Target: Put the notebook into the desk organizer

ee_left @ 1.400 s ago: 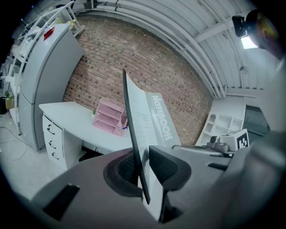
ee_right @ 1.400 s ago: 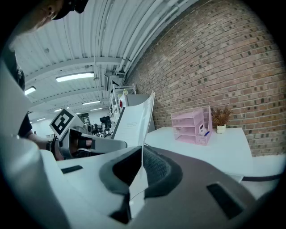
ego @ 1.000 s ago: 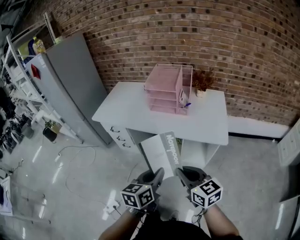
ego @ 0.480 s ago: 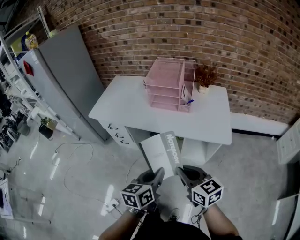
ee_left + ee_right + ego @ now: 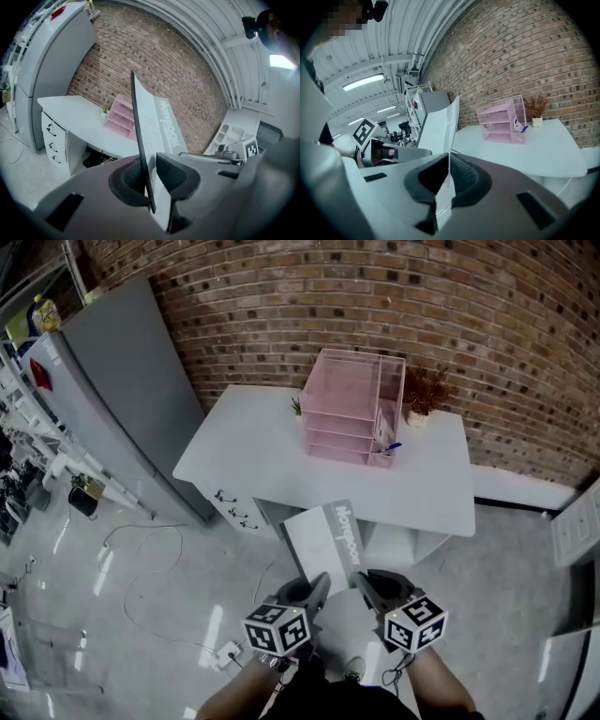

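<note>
A white notebook with grey lettering on its spine is held out in front of me, low over the floor, short of the desk. My left gripper is shut on its near left edge and my right gripper is shut on its near right edge. In the left gripper view the notebook stands edge-on between the pads. The right gripper view shows the same grip on the notebook. The pink mesh desk organizer stands at the back of the white desk, also visible as the organizer.
A small dried plant sits right of the organizer, against the brick wall. A blue pen pokes from the organizer's side pocket. A tall grey cabinet stands left of the desk. Cables lie on the glossy floor.
The desk and organizer have shifted slightly right and down in the head view as my head turned. Both grippers keep the same hold on the notebook.
</note>
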A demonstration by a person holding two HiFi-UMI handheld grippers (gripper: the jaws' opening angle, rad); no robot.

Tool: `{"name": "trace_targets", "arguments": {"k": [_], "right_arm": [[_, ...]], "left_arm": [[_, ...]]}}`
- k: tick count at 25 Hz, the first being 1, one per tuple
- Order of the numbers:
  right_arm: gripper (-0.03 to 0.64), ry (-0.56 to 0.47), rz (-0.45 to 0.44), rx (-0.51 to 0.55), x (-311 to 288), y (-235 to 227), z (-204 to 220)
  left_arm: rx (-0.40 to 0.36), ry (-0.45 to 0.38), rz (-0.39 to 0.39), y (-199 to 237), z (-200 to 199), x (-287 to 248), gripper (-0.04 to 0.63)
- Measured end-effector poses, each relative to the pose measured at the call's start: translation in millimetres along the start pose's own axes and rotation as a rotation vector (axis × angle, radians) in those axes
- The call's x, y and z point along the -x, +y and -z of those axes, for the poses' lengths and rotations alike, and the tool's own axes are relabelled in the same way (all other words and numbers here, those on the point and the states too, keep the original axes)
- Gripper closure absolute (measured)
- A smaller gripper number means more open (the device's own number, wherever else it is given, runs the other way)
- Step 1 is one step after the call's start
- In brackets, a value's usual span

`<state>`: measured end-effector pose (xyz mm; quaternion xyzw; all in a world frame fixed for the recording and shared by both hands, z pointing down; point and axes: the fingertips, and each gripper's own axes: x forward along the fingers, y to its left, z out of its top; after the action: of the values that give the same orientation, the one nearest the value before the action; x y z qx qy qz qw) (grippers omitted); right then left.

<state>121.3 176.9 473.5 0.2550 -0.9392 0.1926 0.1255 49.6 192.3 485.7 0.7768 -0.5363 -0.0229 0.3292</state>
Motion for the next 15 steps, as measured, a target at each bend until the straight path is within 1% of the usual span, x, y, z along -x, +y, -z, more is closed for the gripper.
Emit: {"name": "trace_targets", "arguments": {"k": [10, 15], "right_arm": [[0.603, 0.009, 0.016, -0.010, -74.8, 18.0, -17.9], [0.603, 0.007, 0.025, -0.003, -102.7, 23.7, -27.5]], "left_arm": [[0.001, 0.016, 0.019, 69.3, -38.4, 7.7, 0.548], [-0.007, 0.011, 0.033, 94.4, -55.1, 9.1, 0.548]]}}
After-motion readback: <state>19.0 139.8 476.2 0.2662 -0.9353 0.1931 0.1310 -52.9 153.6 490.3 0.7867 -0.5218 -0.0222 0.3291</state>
